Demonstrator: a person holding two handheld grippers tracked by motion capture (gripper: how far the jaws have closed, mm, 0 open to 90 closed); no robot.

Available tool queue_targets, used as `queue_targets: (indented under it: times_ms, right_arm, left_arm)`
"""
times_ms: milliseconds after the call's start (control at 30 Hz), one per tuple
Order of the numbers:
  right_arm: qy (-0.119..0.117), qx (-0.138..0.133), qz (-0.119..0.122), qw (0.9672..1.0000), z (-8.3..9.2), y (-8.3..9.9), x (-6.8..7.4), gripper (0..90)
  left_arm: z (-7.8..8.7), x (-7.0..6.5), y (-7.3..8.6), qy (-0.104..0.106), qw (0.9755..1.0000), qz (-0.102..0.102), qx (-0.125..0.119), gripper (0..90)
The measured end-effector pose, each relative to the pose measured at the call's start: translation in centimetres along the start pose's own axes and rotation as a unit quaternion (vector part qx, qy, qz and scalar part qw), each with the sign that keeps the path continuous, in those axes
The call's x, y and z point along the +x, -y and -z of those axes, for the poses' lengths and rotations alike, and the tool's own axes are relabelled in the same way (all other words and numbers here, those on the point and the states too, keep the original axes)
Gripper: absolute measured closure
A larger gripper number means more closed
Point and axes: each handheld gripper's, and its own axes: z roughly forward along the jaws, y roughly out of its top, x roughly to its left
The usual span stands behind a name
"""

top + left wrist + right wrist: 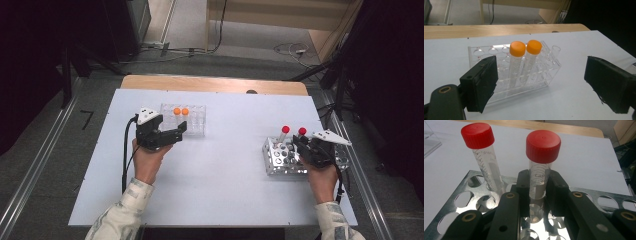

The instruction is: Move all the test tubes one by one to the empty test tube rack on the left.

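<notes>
Right tongs (pixel 537 195) clamped on a red-capped tube (pixel 541 162) standing upright in the metal rack (pixel 461 192) — second red-capped tube (pixel 482 157) just beside. Left tongs (pixel 541 82) wide, empty — facing the clear rack (pixel 499 50) with two orange-capped tubes (pixel 520 62).

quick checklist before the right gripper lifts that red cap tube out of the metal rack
1. Right gripper fingers clamped on the red-capped tube: ok.
2. Grip sits below the cap, on the clear body: ok.
3. Tube upright in the metal rack: ok.
4. Second red-capped tube apart from the fingers: ok, it leans slightly away.
5. Left gripper open and away, near the clear rack with two orange-capped tubes: ok.
6. Tube's bottom free in its hole: cannot tell.
</notes>
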Motion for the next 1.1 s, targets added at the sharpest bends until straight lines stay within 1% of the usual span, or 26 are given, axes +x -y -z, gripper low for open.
queue_targets:
  times_ms: [67,133,433,633,767,833,967,1100]
  right_arm:
    - [-0.002,-0.003,0.003,1.0000,0.1,0.0,0.0,70.9]
    - [-0.001,-0.006,0.000,1.0000,0.3,-0.2,0.0,70.9]
    - [-0.006,-0.026,0.001,0.9996,1.6,-1.0,-0.1,70.9]
    - [-0.012,-0.047,0.001,0.9988,3.1,-1.8,-0.1,71.1]
    - [-0.015,-0.065,0.003,0.9977,4.4,-2.4,-0.1,71.1]
    - [-0.019,-0.070,0.003,0.9974,5.1,-2.8,0.0,71.1]
    - [-0.027,-0.065,0.008,0.9974,6.2,-3.3,0.3,71.1]
    - [-0.040,-0.061,0.015,0.9972,6.6,-3.3,0.7,71.1]
  left_arm:
    - [0.0,0.0,0.0,0.000,1.0000,0.000,0.000,12.5]
    - [0.0,0.0,0.0,0.001,1.0000,0.001,0.000,12.5]
    - [0.0,0.0,0.0,0.001,1.0000,0.000,0.001,12.5]
    - [0.0,-0.1,0.1,0.001,1.0000,-0.001,0.001,12.5]
    - [0.0,-0.1,0.1,0.003,1.0000,-0.002,0.002,12.5]
    - [0.0,-0.2,0.1,0.003,1.0000,-0.003,0.003,12.5]
    - [0.0,-0.3,0.1,0.004,1.0000,-0.004,0.002,12.5]
    - [0.1,-0.3,0.1,0.004,1.0000,-0.005,0.001,12.5]
